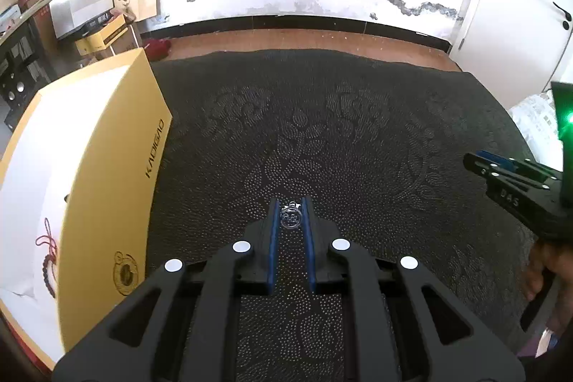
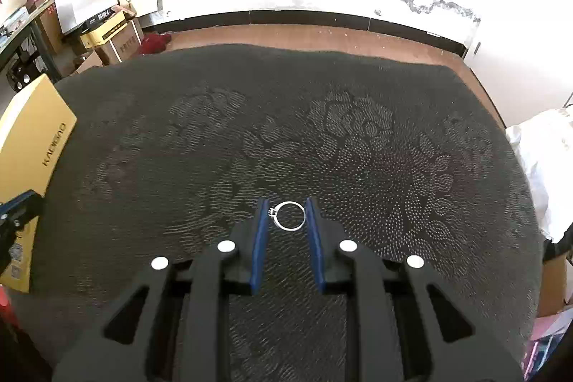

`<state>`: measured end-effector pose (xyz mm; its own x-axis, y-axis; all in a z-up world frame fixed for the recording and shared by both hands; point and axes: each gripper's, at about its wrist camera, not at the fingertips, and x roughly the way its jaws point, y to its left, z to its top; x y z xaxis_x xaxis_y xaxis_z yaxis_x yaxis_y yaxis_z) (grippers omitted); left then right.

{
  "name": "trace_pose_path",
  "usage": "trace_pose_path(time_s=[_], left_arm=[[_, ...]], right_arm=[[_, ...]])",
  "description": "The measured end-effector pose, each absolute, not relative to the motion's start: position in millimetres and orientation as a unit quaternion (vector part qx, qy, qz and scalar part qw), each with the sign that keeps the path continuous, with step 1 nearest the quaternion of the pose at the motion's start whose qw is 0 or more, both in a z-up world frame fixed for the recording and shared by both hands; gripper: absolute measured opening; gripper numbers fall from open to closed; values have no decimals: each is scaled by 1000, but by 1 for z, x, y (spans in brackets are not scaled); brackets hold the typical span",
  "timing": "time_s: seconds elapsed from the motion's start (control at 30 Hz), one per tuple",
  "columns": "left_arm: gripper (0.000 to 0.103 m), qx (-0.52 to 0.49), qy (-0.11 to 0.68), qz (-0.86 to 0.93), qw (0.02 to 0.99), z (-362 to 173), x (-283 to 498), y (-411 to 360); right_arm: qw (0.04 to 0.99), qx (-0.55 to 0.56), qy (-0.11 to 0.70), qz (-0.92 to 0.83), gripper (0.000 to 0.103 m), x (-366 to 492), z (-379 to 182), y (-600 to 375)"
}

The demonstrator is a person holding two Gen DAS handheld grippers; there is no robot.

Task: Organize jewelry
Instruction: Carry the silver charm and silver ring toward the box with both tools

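My left gripper (image 1: pixel 290 207) is shut on a small silvery ring (image 1: pixel 290 219), pinched between its blue pads above the dark patterned cloth (image 1: pixel 322 131). My right gripper (image 2: pixel 288 207) is shut on a thin silver ring with a small stone (image 2: pixel 290 230); the band spans the gap and touches both pads, clear of the cloth (image 2: pixel 322 131). In the left wrist view the right gripper (image 1: pixel 478 163) shows at the right edge, held by a hand (image 1: pixel 544 271). An open yellow box (image 1: pixel 107 174) with a white lining stands to the left, with a red beaded bracelet (image 1: pixel 48 260) inside.
The yellow box (image 2: pixel 32 138) sits at the cloth's left edge, with the left gripper's tip (image 2: pixel 16 204) in front of it. Cardboard boxes and bags (image 2: pixel 104 13) are stacked on the floor at far left. White bags (image 2: pixel 544 160) lie off the cloth to the right.
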<state>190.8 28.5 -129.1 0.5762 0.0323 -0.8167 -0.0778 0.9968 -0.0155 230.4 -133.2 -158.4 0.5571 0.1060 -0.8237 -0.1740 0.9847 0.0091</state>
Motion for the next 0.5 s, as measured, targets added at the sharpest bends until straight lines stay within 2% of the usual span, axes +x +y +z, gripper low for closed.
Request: trace_pose_path(time_s=[0.5], left_arm=[[13,-32,431,87,897,-68,149,78]], right_arm=[[891,-41,403,205,22,152,-33,-21]])
